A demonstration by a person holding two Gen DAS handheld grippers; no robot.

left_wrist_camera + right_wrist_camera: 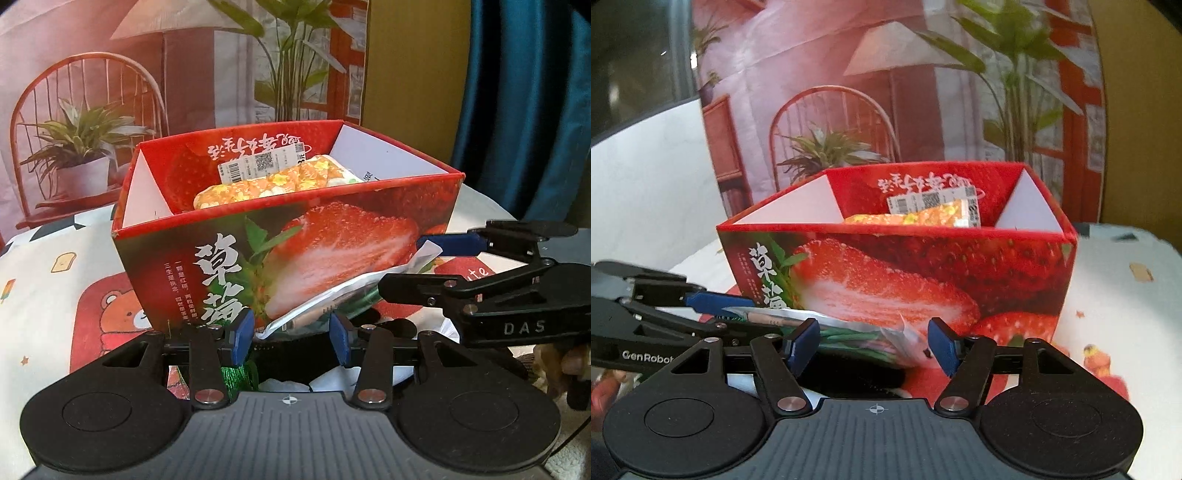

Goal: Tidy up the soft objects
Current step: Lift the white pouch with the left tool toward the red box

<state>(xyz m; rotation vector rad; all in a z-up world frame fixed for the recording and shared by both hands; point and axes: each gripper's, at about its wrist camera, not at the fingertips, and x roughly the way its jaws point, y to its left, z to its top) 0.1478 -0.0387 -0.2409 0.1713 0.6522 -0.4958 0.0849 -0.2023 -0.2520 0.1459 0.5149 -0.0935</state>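
1. A red strawberry box stands open on the surface, which wears a cloth with bears and toast on it.
2. Inside the box, at the far side, lies an orange flowery packet with a white barcode label sticking up behind it. My guess is that it was sorted into the box already.
3. A silver pouch with green stripes lies just in front of the box's near wall, one end tipped up against it. This looks like the next soft thing to go in.
4. The left gripper points at the near end of the pouch. Its blue fingers stand apart, one on each side of the pouch's edge, and I cannot see them pressing it.
5. The right gripper comes at the pouch from the right side. Its fingers are wide apart too, and the pouch sits in the gap without being squeezed.
6. I think both grippers are there because the pouch is floppy and slippery. One could lift one end while the other holds up the rest.
7. The box wall is tall, so the pouch will need to go well up before it can drop in beside the orange packet.
8. If only a thin edge is pinched, the pouch may sag or slide out.
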